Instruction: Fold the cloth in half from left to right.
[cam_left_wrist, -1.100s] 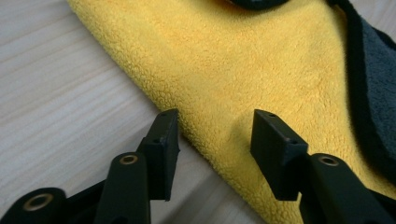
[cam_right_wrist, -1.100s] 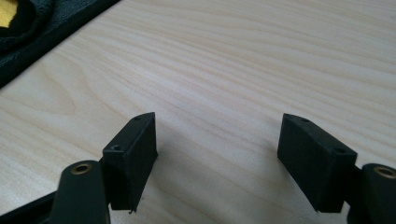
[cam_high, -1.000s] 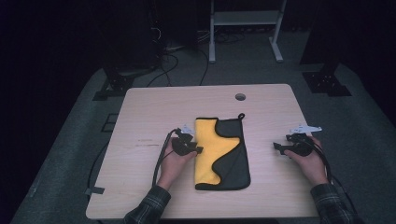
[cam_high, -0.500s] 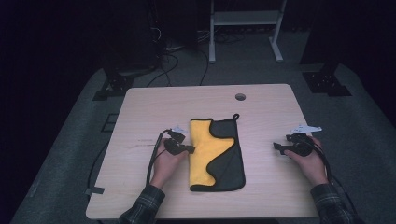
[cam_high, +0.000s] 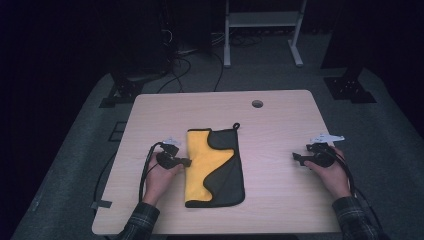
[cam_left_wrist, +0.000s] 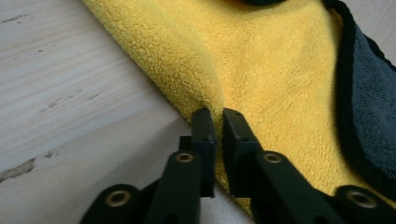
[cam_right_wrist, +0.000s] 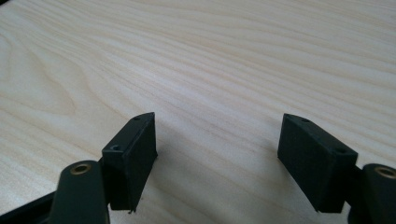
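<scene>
Yellow fleece on one face and dark grey on the other, the cloth (cam_high: 215, 167) lies flat near the middle of the pale wooden table (cam_high: 280, 130), a little left of centre, folded so that a wavy grey flap covers much of its right side; a small hanging loop (cam_high: 236, 125) sticks out at its far right corner. At the cloth's left edge sits the left gripper (cam_high: 187, 162), held by the person's left hand (cam_high: 159, 177), with its jaws drawn nearly together on the yellow hem. In the left gripper view the left gripper (cam_left_wrist: 218, 126) pinches a raised ridge of the yellow pile between its two black jaws, and only a thin slit shows between them; how much fabric sits inside that slit is hard to make out, since the jaws themselves cover it. The near part of the cloth is cut off by the bottom edge of that view, and the grey side appears only as a strip at the right. Well apart, near the table's right edge, the right gripper (cam_high: 295, 158) rests in the person's right hand (cam_high: 332, 172), pointing left toward the cloth. The right gripper (cam_right_wrist: 217, 140) stands with its jaws wide apart over bare wood grain, holding nothing. From the high view the jaw tips of both tools are small and dark, and plaid sleeves (cam_high: 357, 220) are cut off at the bottom of that view. Beyond the table the room is dim: cables (cam_high: 185, 65) and a metal stand (cam_high: 260, 30) are only faintly visible on the floor.
</scene>
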